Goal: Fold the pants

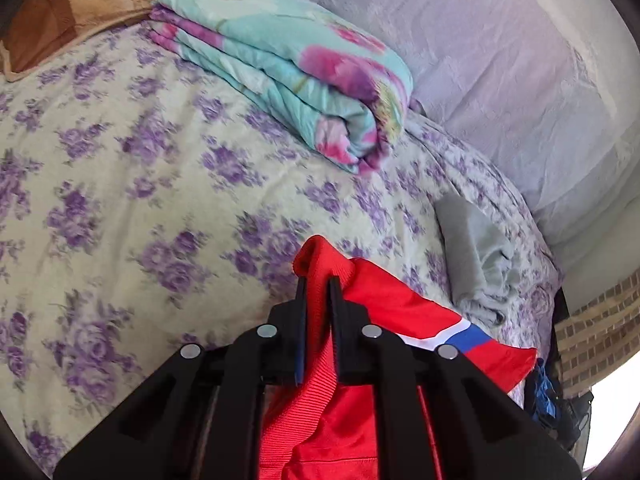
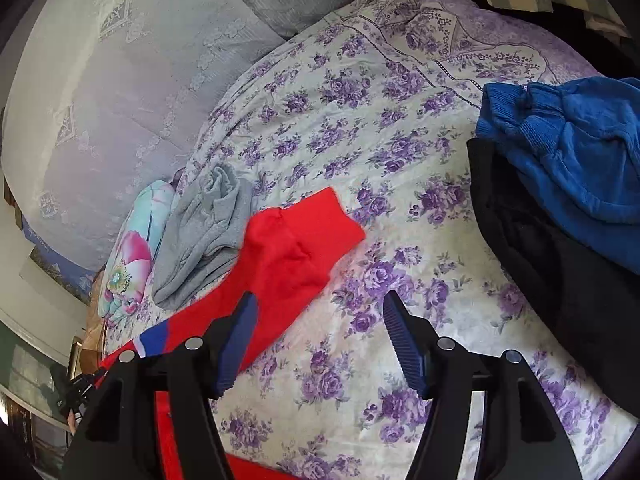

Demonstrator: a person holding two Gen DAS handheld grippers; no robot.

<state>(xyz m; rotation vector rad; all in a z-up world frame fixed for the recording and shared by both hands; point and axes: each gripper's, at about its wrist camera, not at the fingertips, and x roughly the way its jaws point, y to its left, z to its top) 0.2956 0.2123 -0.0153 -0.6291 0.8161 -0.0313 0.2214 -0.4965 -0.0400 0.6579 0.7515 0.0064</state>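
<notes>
Red pants with a blue and white stripe lie on the flowered bed sheet. My left gripper is shut on a ribbed red band of the pants, which bunches up above the fingertips. In the right wrist view the red pants stretch from the lower left toward the middle, one leg end flat on the sheet. My right gripper stands open just above the sheet, its left finger over the red cloth, with nothing between the fingers.
A folded floral quilt lies at the back beside grey pillows. A folded grey garment sits next to the red pants. A blue garment on a black one lies at the right. A brown cushion is far left.
</notes>
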